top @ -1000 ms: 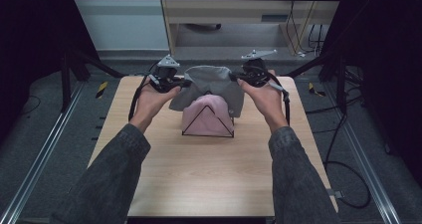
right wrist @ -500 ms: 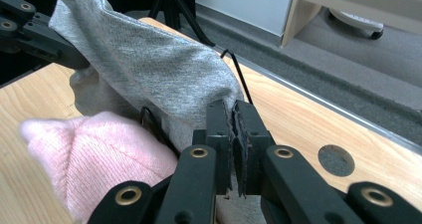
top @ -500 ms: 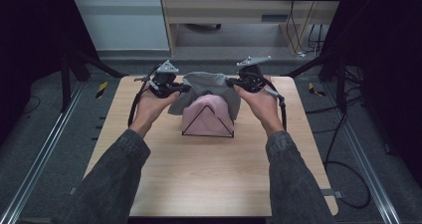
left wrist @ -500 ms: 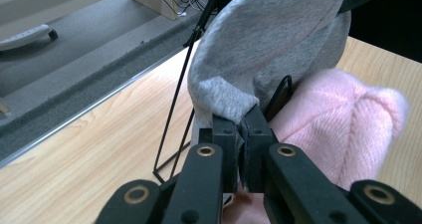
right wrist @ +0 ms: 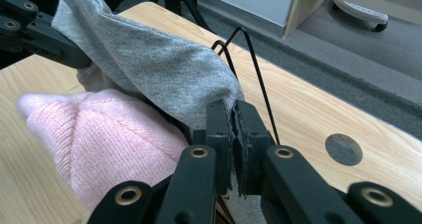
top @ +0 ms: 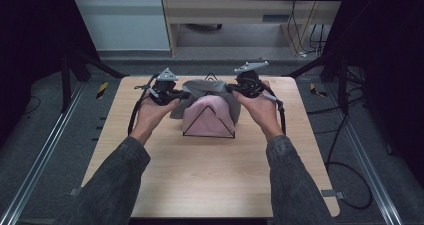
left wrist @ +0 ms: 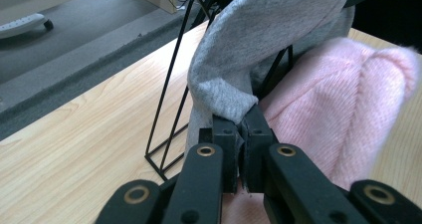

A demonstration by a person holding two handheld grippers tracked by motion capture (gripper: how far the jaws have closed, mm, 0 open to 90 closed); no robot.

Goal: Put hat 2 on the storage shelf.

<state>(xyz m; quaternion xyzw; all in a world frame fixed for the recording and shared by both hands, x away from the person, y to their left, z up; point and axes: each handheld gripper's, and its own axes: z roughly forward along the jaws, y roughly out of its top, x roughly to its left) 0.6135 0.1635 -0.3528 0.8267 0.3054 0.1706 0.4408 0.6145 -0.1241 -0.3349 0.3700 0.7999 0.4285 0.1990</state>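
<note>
Since a second ago both hands have carried the grey cloth (top: pixel 207 89) slightly farther from the person, toward the far end of the wire rack (top: pixel 208 126). In the high view the forearms reach in side by side; the left gripper (top: pixel 176 93) and right gripper (top: pixel 231 88) stand level, one on each side of the rack, with the cloth stretched between them above the pink cloth (top: pixel 209 116) draped on the rack.

In the left gripper view, its jaws are clamped on the grey cloth's edge just beside the rack.

In the right gripper view, its jaws pinch the opposite edge, beside the rack's wire tip (right wrist: pixel 242 31); the table (right wrist: pixel 318 109) lies beyond.
</note>
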